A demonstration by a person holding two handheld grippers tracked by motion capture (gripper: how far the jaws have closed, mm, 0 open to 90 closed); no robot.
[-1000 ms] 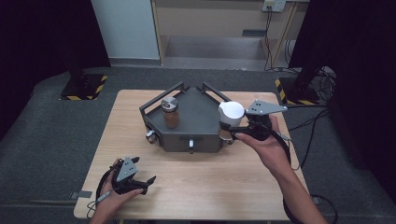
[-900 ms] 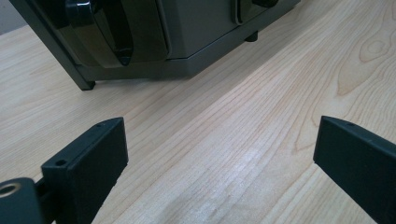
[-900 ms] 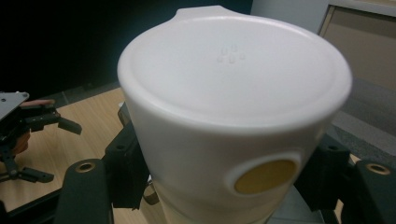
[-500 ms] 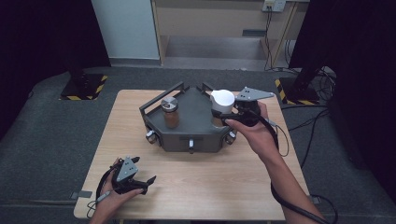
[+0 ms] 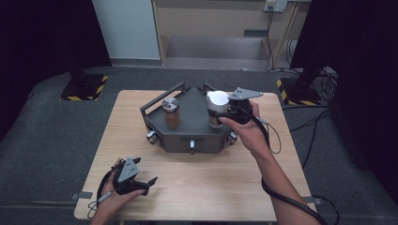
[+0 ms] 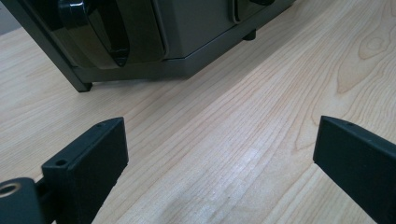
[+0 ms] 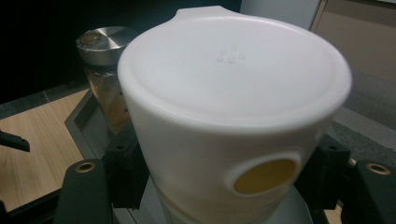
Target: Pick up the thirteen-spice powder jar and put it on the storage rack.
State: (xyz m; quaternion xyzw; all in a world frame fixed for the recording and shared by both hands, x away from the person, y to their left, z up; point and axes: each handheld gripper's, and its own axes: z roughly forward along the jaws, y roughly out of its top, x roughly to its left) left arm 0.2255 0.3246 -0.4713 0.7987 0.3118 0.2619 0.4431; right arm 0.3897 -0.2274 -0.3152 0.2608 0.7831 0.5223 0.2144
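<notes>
White-capped jar, smooth plastic lid, is clamped by right gripper on grey angular tray. Left gripper is held open over bare wood table.

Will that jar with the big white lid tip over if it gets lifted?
Maybe: the white lid looks wider than the jar below, so it seems top-heavy. The right gripper clamps high, just under the lid, which probably steadies it. Smooth plastic might slip a little.

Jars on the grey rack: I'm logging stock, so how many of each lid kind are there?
White-capped jar: 1, held in the right gripper
Metal-lidded jar: 1, standing on the grey rack
Total: 2 jars
</notes>
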